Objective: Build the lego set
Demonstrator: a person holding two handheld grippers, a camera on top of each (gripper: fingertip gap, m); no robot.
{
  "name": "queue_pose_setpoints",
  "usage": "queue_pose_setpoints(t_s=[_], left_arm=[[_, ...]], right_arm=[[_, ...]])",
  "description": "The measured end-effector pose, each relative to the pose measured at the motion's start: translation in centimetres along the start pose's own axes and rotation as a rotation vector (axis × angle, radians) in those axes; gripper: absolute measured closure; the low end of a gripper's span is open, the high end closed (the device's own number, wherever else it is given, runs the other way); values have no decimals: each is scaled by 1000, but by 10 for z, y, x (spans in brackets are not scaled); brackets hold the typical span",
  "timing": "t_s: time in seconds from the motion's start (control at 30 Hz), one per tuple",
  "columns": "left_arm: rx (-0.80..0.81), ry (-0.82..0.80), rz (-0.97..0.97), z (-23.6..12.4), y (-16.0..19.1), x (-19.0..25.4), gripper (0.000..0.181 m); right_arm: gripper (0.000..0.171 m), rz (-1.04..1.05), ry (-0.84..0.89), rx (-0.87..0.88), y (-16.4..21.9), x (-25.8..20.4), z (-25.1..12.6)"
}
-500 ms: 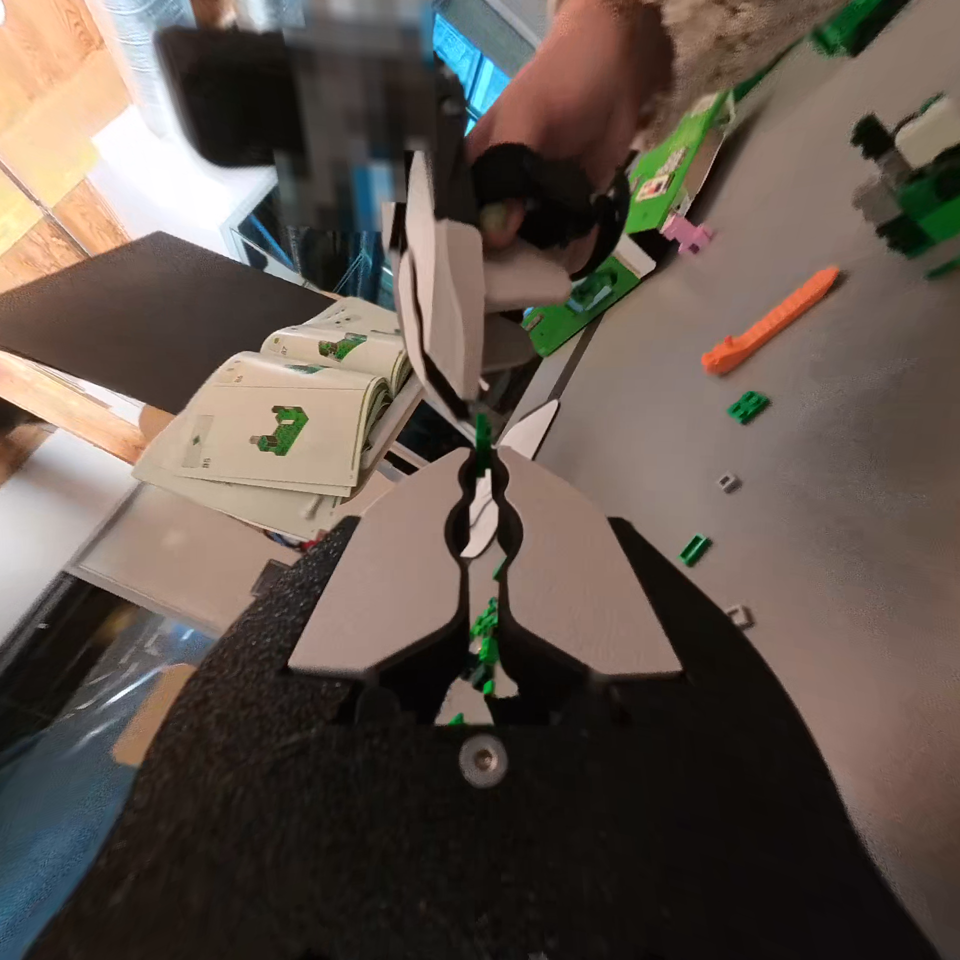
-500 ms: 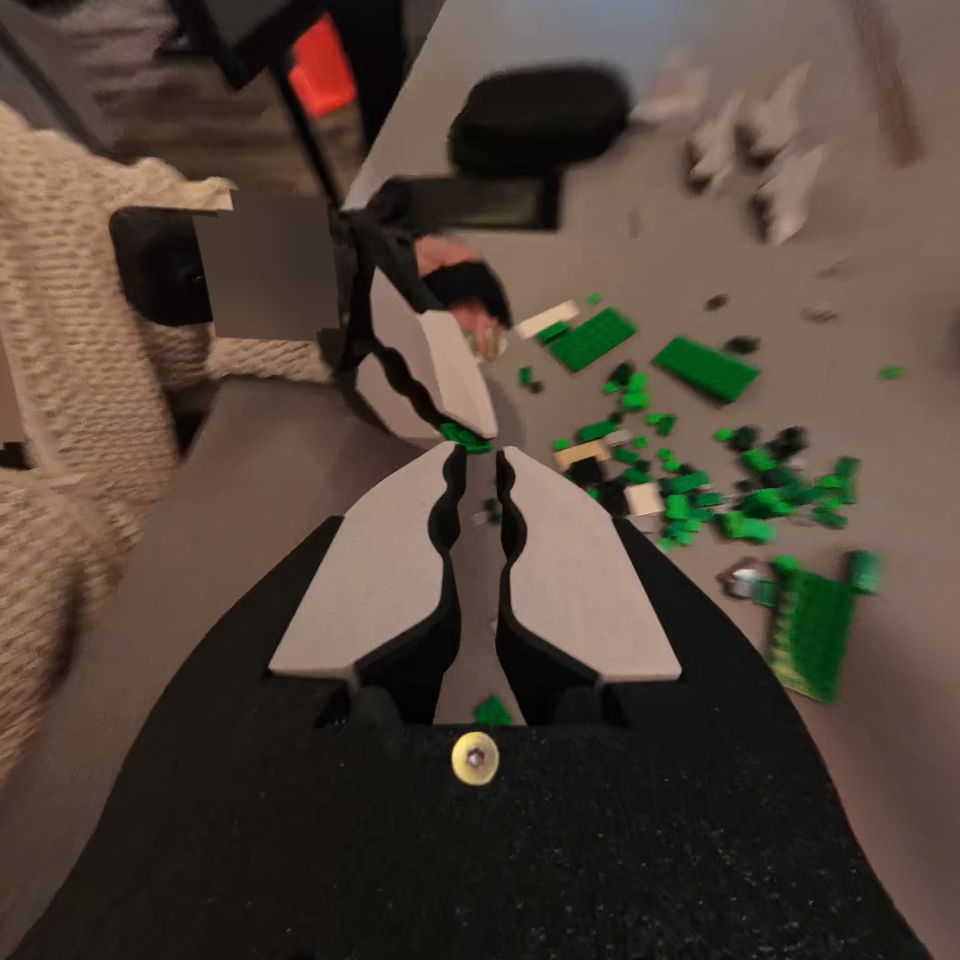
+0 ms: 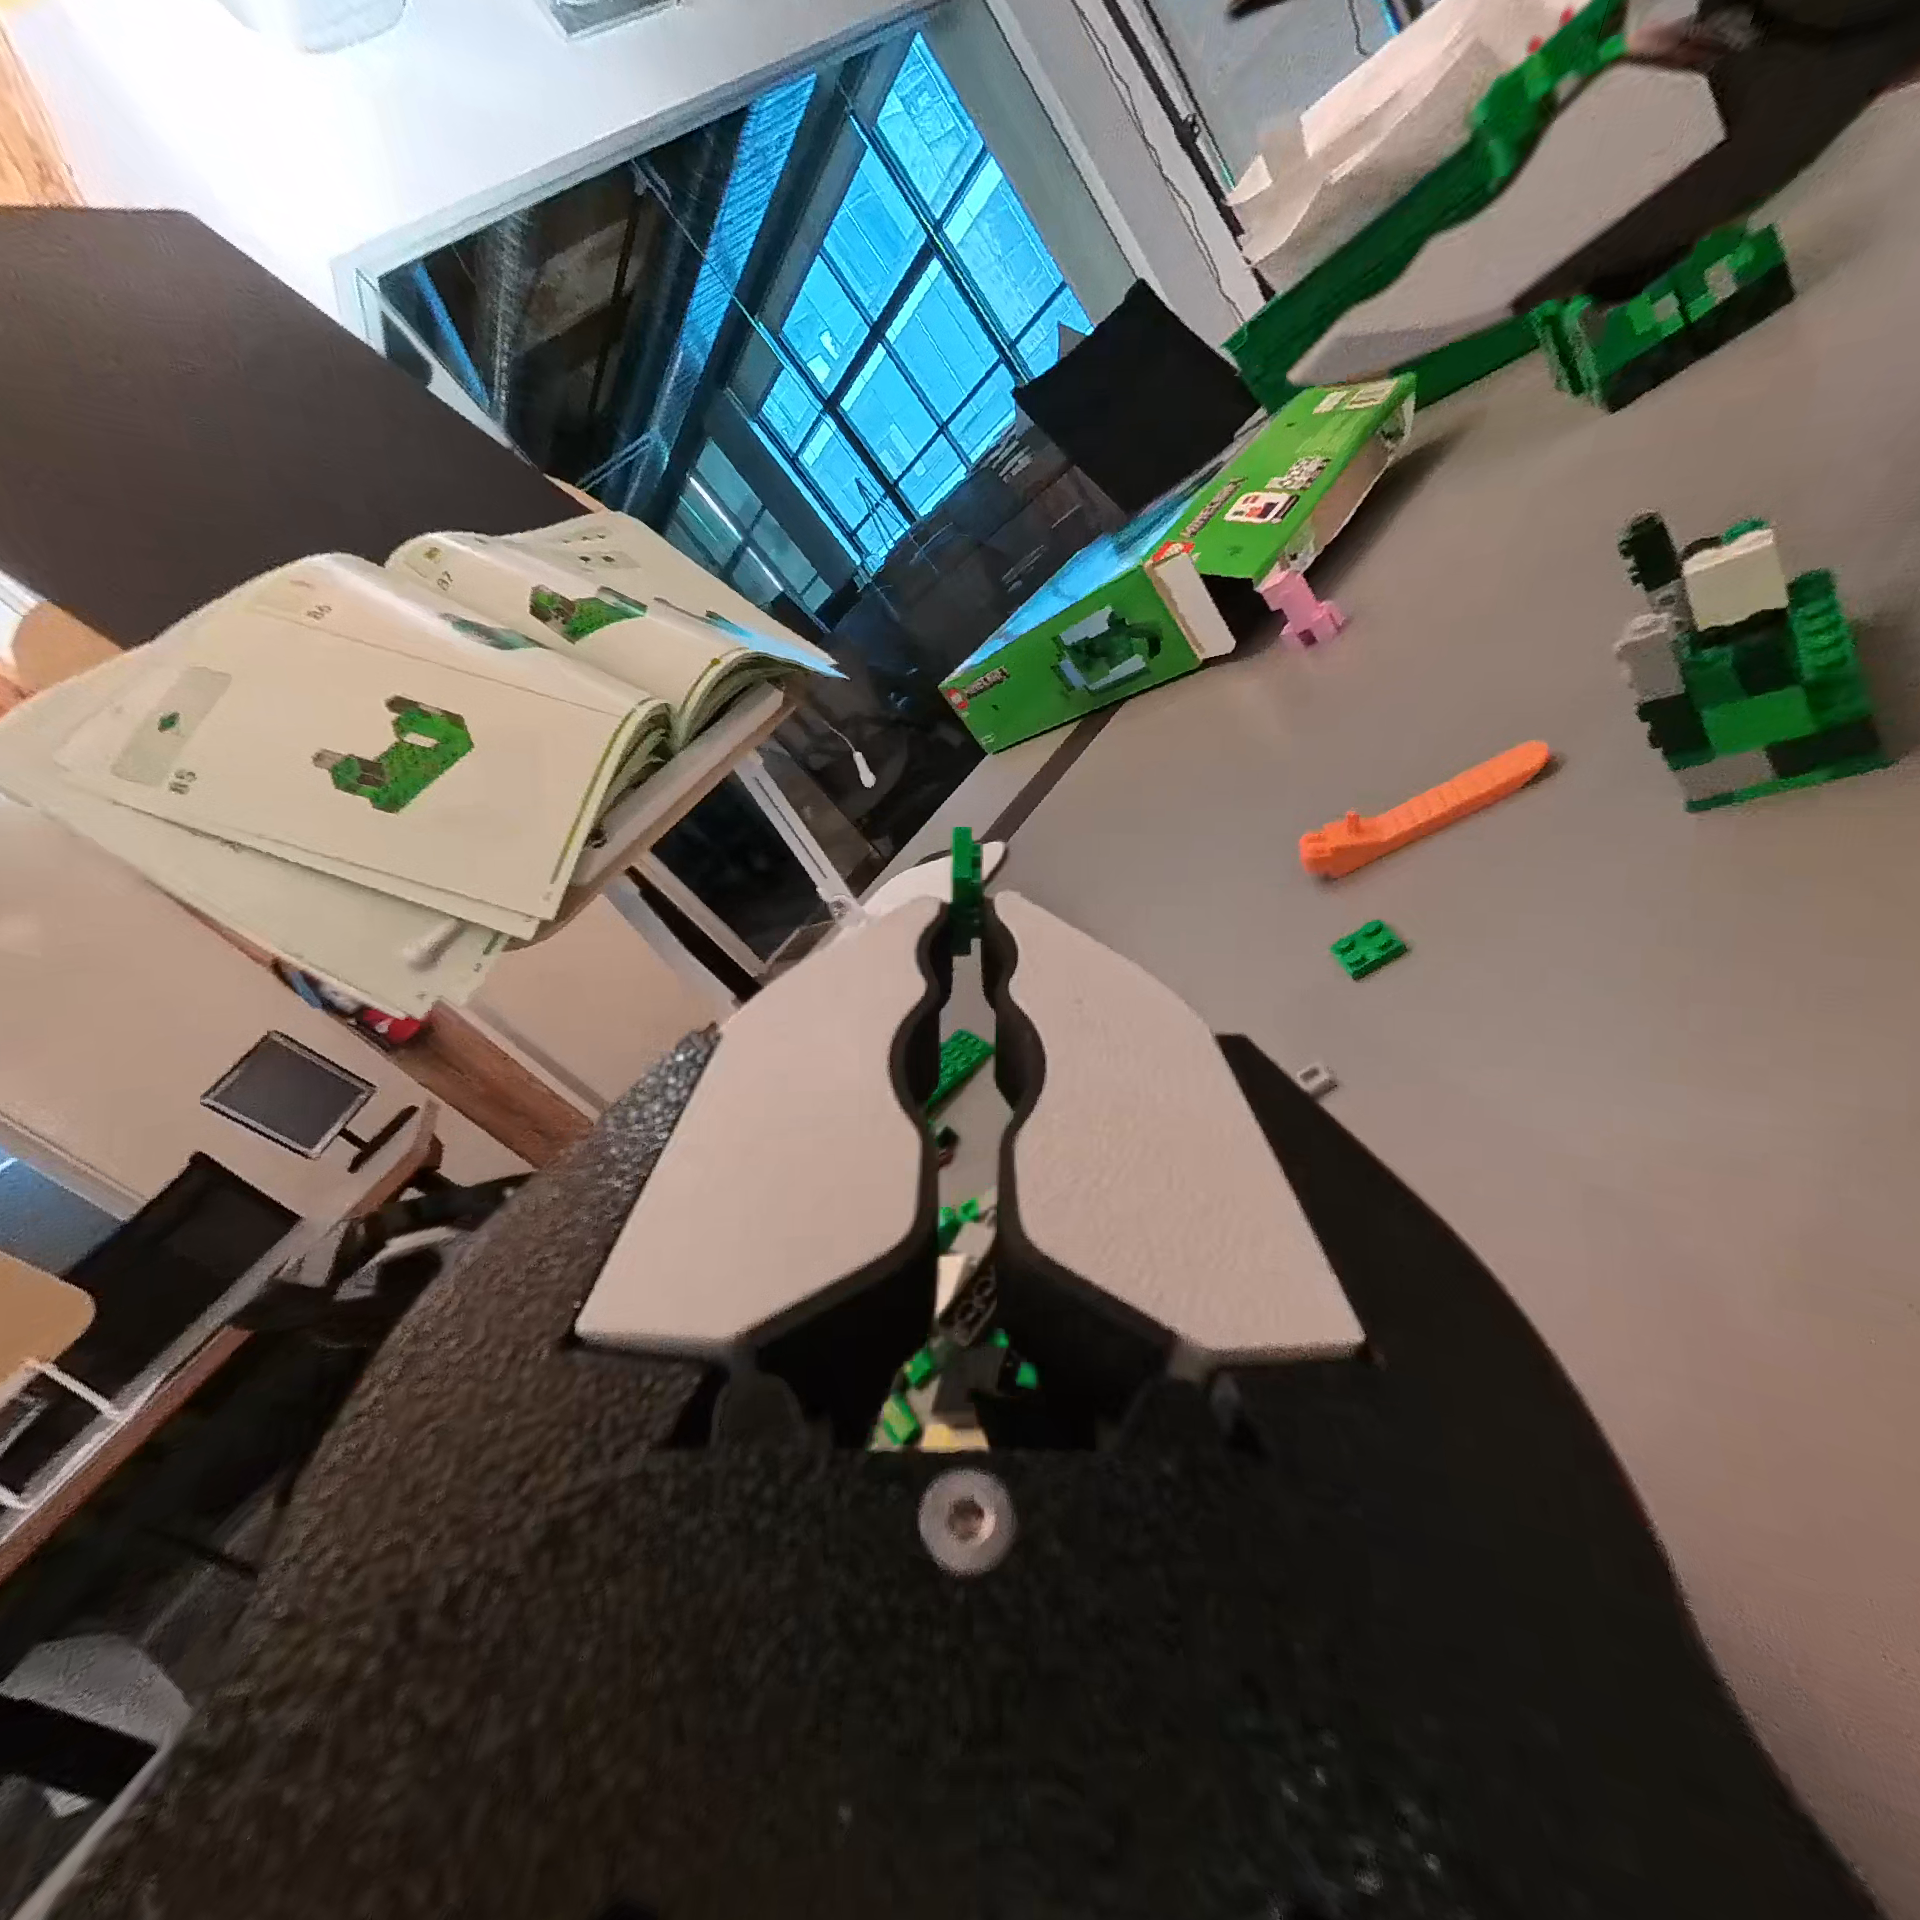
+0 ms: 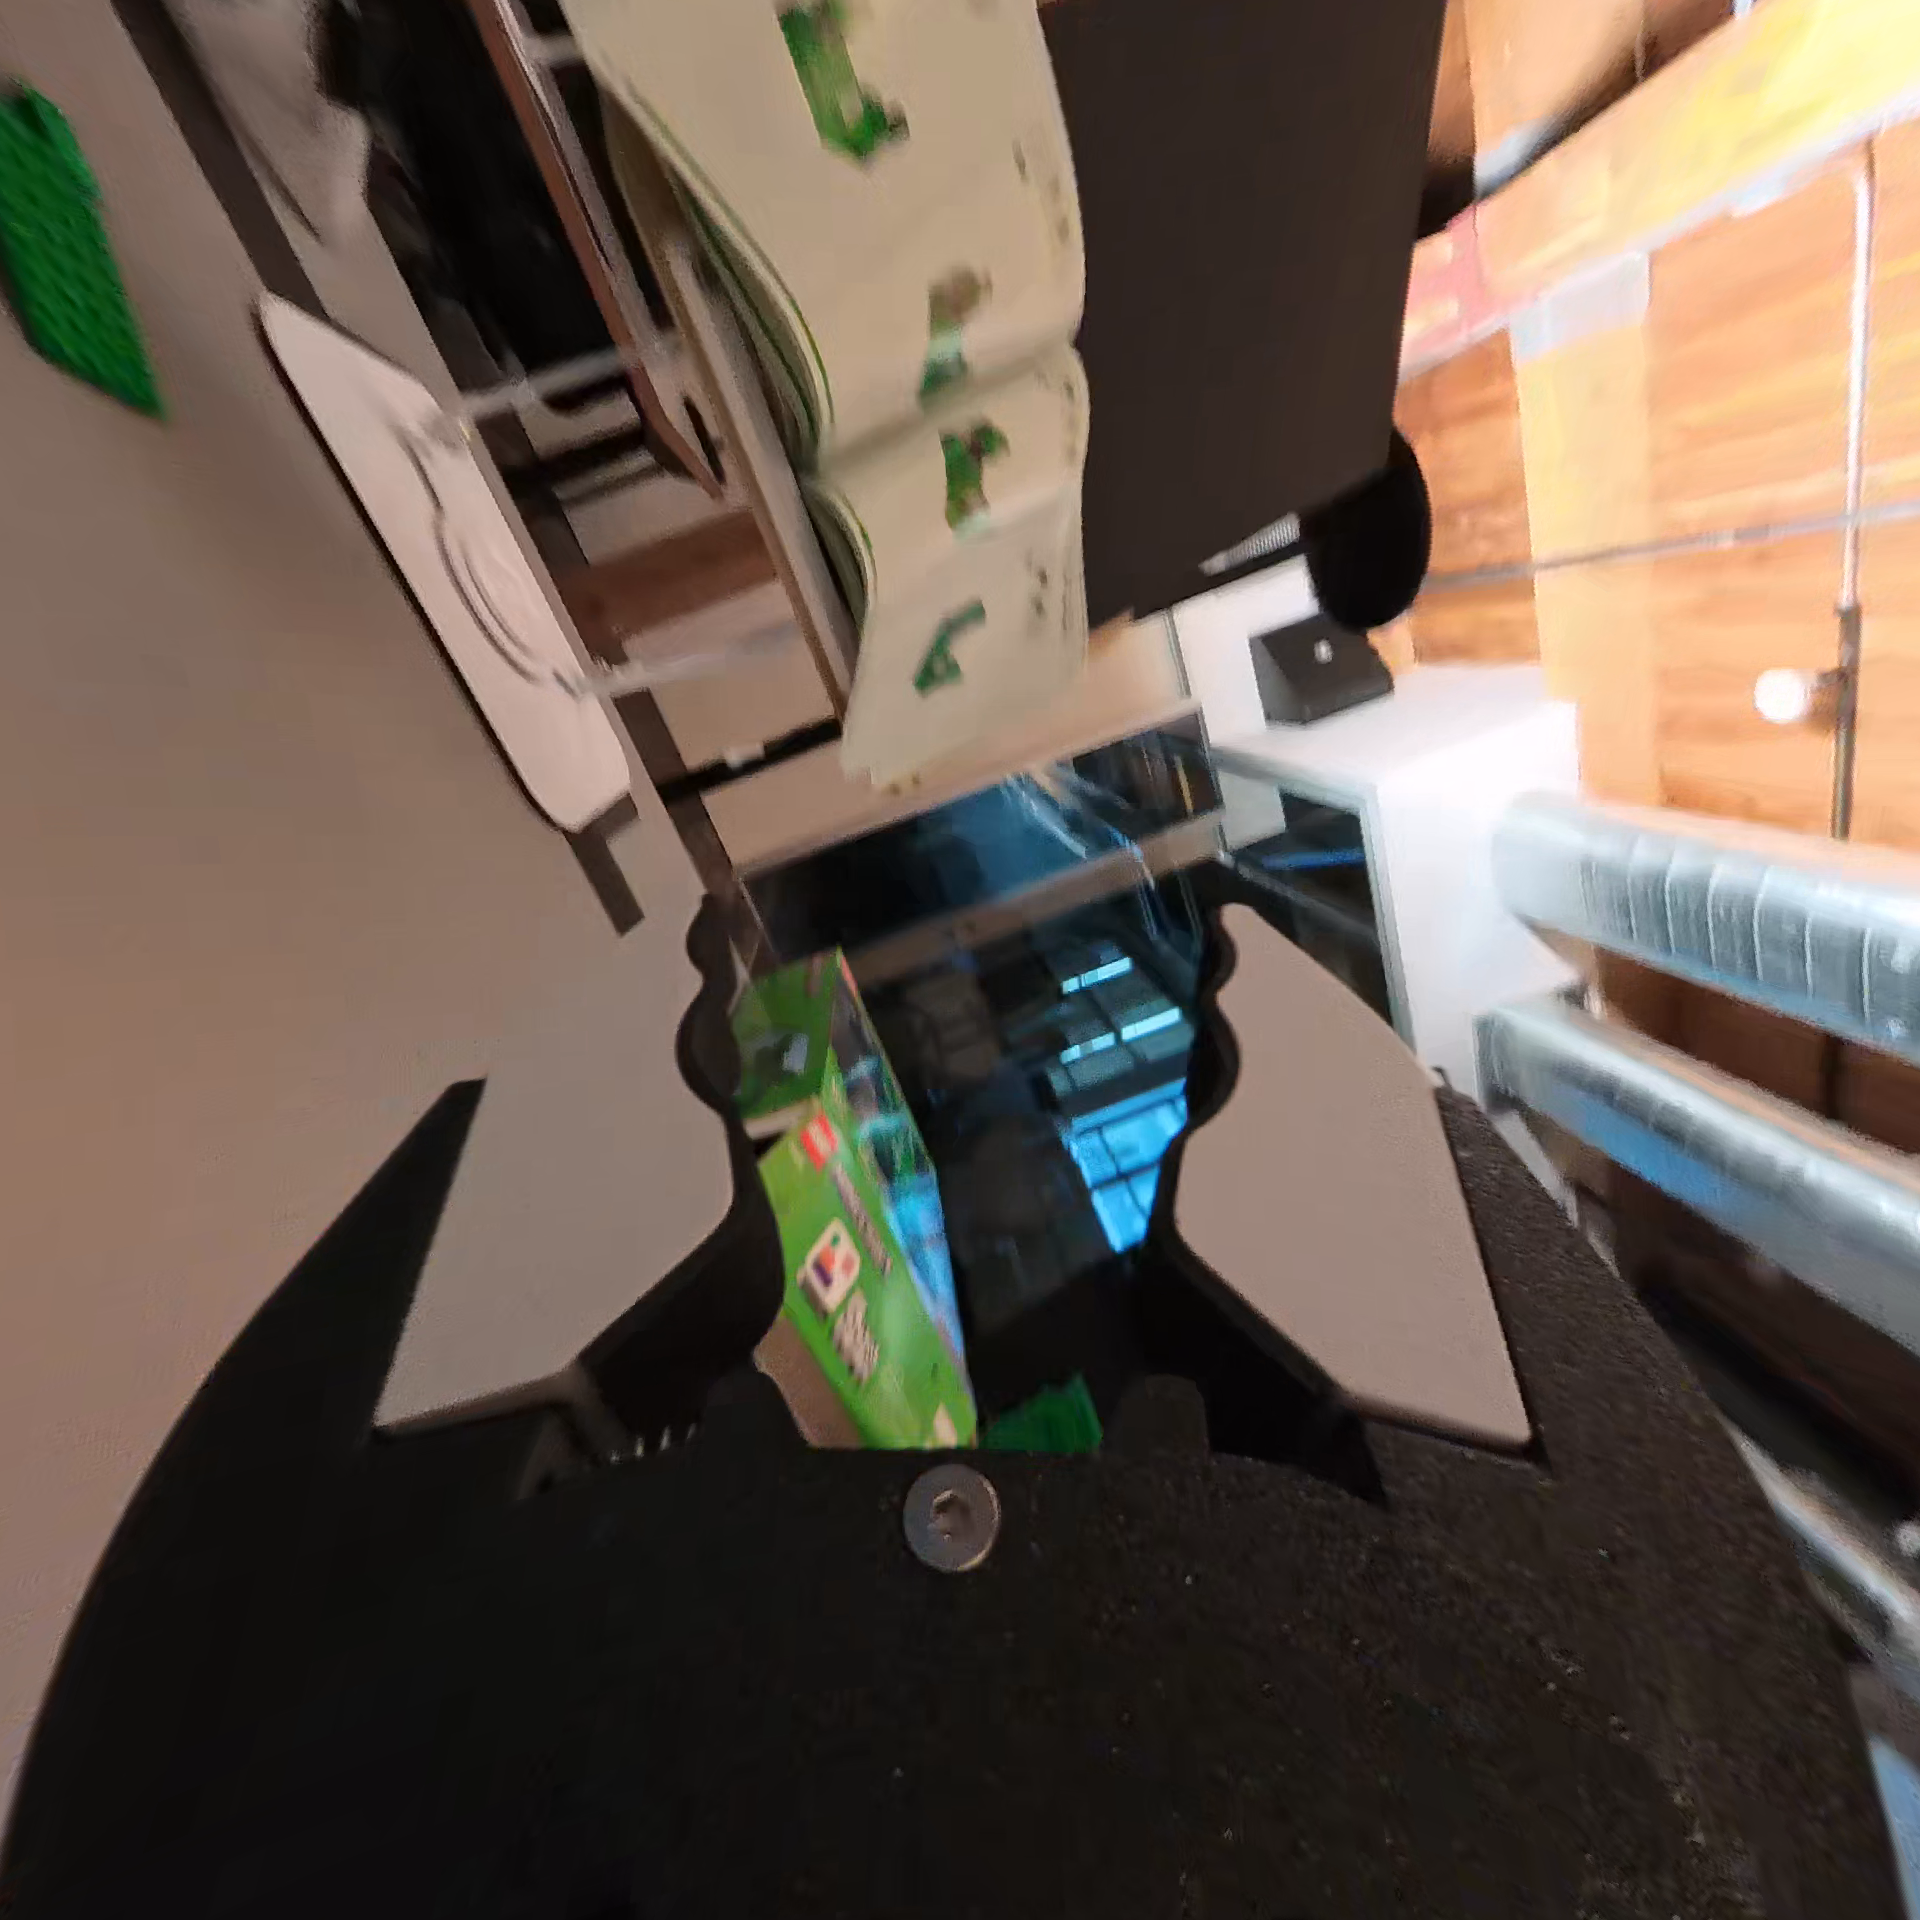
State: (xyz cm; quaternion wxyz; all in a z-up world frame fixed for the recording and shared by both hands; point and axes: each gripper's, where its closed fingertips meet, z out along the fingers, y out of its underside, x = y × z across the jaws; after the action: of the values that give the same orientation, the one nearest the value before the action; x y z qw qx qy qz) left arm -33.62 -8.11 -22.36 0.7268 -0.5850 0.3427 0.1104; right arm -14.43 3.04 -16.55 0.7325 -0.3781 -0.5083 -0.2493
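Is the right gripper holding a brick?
No, the right gripper is wide open, with only the green box in the background between its fingers.

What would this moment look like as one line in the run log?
left gripper: shut on small green lego piece | right gripper: open, empty | orange brick separator: on grey table
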Motion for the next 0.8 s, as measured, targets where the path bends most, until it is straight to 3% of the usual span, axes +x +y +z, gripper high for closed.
queue_pose_setpoints(t_s=[0.17,0.2,0.3,0.4,0.5,0.63,0.8], left_arm=[[-33,34,46,12,-4,25,177],[-37,37,49,14,-5,29,177],[-47,27,29,18,-8,33,177],[-60,13,-19,21,-9,34,177],[-72,-6,-37,23,-10,35,177],[-84,-14,-73,26,-10,37,177],[-101,-20,-67,28,-8,38,177]], right_arm=[[50,254,29,-144,57,-2,-4],[51,308,16,-143,63,-1,-4],[75,479,40,-41,66,12,-8],[79,328,100,-56,71,18,-12],[95,110,114,-127,78,13,-11],[88,-26,129,-186,89,7,-8],[84,140,156,-144,84,16,-9]])
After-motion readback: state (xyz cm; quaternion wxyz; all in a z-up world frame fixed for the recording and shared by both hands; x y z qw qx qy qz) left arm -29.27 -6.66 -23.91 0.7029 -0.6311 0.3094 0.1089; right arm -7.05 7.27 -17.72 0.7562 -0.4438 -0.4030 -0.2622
